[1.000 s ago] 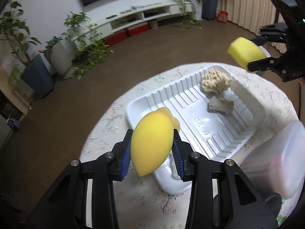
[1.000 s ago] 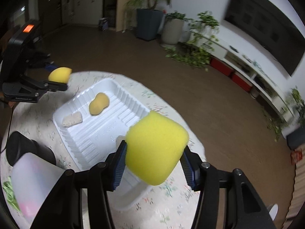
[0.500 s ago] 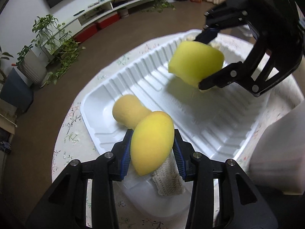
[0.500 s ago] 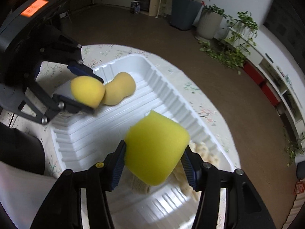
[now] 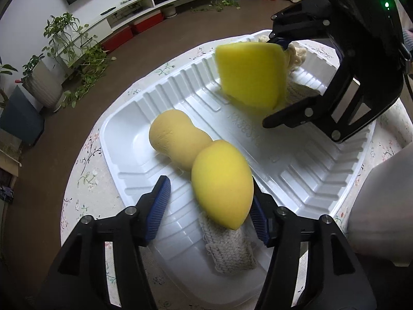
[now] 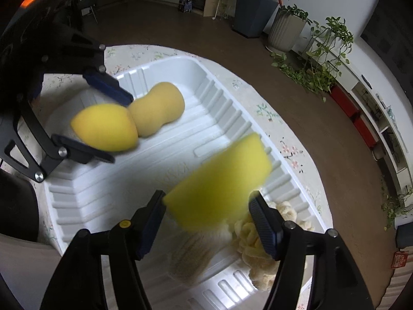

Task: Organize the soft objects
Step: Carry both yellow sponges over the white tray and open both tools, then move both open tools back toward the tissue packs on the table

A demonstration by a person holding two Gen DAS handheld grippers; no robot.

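Left gripper (image 5: pixel 209 206): its jaws are opening; the egg-shaped yellow sponge (image 5: pixel 222 183) is between them, the left pad is already clear of it, the right pad seems only to touch its side.
Right gripper (image 6: pixel 209 222): its jaws are opening too; the yellow block sponge (image 6: pixel 219 183) is between them, blurred, and looks free of the pads, probably dropping.
White tray (image 5: pixel 124 139): it stands on the round table with the flowered cloth (image 5: pixel 85 160); both grippers point down into it.
Egg-shaped sponge, place: low over the near end of the tray, touching the tan peanut-shaped sponge (image 5: pixel 178 139) and above a knitted beige cloth (image 5: pixel 229 248).
Block sponge, place: over the far end of the tray, just above a cream loopy scrubber (image 6: pixel 260 235) and a second knitted piece (image 6: pixel 191 255).
Handling, my judgement: all these pieces are light and soft, not fragile; foam gives under the pads and springs back, so it may bounce or roll a little.
Where to hold: across the widest middle of a sponge, with gentle pressure; the egg's narrow tip would slip out.
Risk: small; the ribbed tray walls should stop a rolling piece.
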